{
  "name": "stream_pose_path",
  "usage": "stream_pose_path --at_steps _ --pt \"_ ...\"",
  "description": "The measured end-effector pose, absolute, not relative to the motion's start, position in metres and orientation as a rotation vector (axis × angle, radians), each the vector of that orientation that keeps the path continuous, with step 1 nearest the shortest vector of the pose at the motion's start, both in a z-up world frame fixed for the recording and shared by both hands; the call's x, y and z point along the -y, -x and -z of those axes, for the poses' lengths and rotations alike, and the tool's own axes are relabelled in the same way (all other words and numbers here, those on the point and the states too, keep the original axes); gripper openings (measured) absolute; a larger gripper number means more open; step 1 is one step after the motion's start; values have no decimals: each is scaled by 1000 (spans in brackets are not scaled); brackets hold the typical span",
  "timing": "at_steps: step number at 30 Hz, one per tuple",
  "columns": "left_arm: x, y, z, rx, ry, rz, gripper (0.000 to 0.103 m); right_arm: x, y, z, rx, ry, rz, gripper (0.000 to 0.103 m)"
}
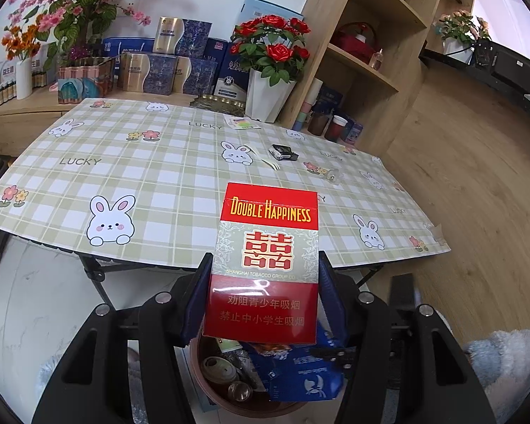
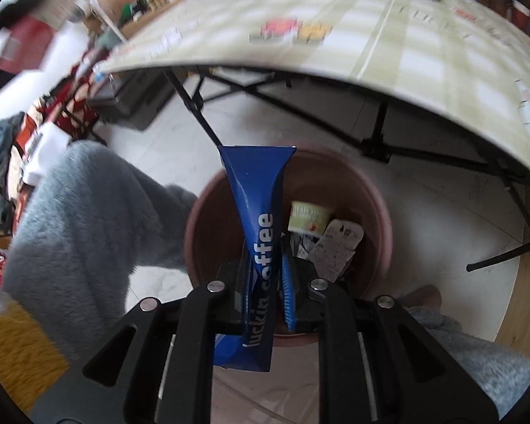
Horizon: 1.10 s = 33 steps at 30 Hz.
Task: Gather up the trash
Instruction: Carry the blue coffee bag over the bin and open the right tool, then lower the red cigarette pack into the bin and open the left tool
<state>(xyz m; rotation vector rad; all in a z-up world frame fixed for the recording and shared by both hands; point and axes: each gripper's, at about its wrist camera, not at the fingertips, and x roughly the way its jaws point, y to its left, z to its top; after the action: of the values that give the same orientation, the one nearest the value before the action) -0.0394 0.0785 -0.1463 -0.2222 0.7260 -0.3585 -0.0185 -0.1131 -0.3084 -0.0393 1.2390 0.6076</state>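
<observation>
Trash is in both grippers: the right gripper (image 2: 265, 275) clamps a flattened coffee carton (image 2: 258, 219) over the bin (image 2: 378, 212), poised for dropping; the left gripper (image 1: 265, 304) grips a cigarette pack (image 1: 265, 265) above it too, scraps remaining on the tabletop (image 1: 159, 176).

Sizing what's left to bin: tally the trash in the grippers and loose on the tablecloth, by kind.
Cigarette pack, in left gripper: 1
Blue coffee bag, in right gripper: 1
Colourful wrapper: 1
Pale fork: 1
Black packet: 1
Clear plastic scrap: 1
Total: 6
</observation>
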Motion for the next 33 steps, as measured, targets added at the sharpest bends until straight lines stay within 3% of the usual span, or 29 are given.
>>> stream_pose_path --at_steps 15,16,18,19,22,25,33 --pt "-83 36 154 -753 239 347 55 110 -6 375 -1345 -178 -522 20" --pt "-83 36 155 -754 239 347 55 112 -6 378 -1352 -186 -507 24" --pt "-82 36 156 -757 239 346 55 116 -7 378 -1343 -187 -466 43" --pt "-82 35 157 -759 241 346 55 118 -9 376 -1328 -187 -447 58" --pt "-81 34 160 -769 237 346 55 126 -11 362 -1280 -203 -436 67" --pt "-79 31 164 -784 233 351 55 132 -8 332 -1172 -202 -449 91" --pt "-60 24 185 -838 170 385 55 161 8 250 -875 -30 -442 97"
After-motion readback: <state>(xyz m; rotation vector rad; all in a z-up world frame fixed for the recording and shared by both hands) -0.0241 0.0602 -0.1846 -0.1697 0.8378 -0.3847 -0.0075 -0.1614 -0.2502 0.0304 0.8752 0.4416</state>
